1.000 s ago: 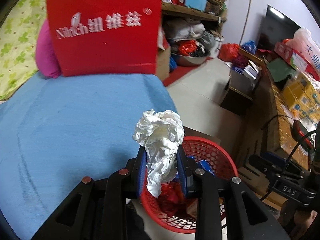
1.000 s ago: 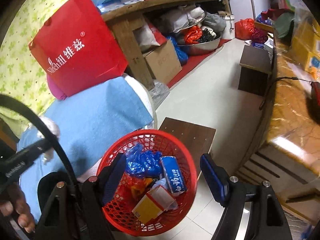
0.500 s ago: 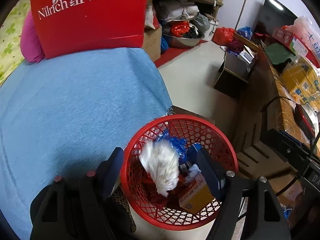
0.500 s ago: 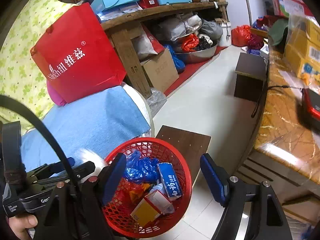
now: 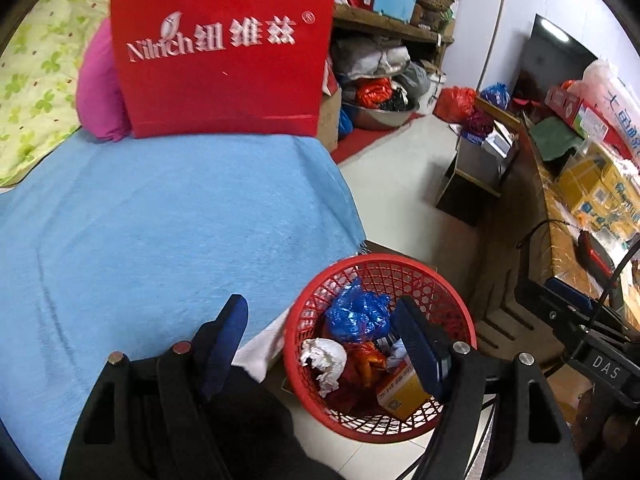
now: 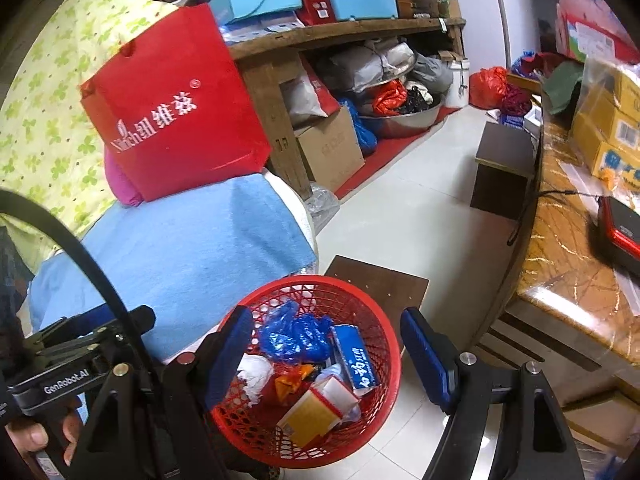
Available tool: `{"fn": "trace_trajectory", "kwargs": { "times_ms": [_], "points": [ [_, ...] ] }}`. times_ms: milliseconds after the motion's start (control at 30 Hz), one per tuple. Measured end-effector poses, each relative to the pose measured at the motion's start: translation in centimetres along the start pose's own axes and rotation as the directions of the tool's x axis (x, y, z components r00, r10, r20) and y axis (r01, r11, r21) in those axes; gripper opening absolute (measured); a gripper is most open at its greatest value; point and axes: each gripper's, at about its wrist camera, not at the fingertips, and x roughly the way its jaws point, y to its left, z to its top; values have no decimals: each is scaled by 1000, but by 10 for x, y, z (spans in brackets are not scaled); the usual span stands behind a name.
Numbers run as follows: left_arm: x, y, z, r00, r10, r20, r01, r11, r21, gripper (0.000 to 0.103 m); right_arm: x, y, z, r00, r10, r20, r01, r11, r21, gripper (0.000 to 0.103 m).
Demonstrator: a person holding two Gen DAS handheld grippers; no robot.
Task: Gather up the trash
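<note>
The left gripper point(image 5: 320, 336) hangs over the near left rim of the red basket point(image 5: 452, 292), its jaws spread wide with nothing between them. The crumpled white tissue point(image 5: 324, 358) lies inside the basket, on the near left side of the heap, resting against a red wrapper and just below a blue plastic bag point(image 5: 356, 316). A yellow carton point(image 5: 400, 394) sits to its right, partly hidden by the right finger.

The right gripper point(image 6: 326, 354) is also released, jaws wide apart and empty, pointing down at the same basket point(image 6: 384, 320). From this side the tissue point(image 6: 256, 374) shows only in part behind the left finger, beside the blue bag point(image 6: 294, 334), a blue packet with white lettering point(image 6: 356, 354) and the yellow carton point(image 6: 310, 416).

The basket stands on the pale tiled floor point(image 6: 404, 208), just beside the near right corner of the blue blanket point(image 5: 160, 232). A dark board point(image 6: 380, 284) lies on the floor behind it; whether the basket touches the board is hard to say. At the far end of the blanket a red paper bag point(image 5: 224, 48) stands upright, with a pink cushion point(image 5: 98, 88) to its left. A hand point(image 6: 36, 436) grips the left tool's handle at the lower left of the right view.
</note>
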Motion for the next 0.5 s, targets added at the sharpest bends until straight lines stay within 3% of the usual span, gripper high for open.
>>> {"fn": "trace_trajectory", "kwargs": {
  "times_ms": [500],
  "points": [
    [-82,12,-25,987,50,151,-50,999,-3,84,-49,35,-35,998,-18,54,23,995,-95,79]
  ]
}}
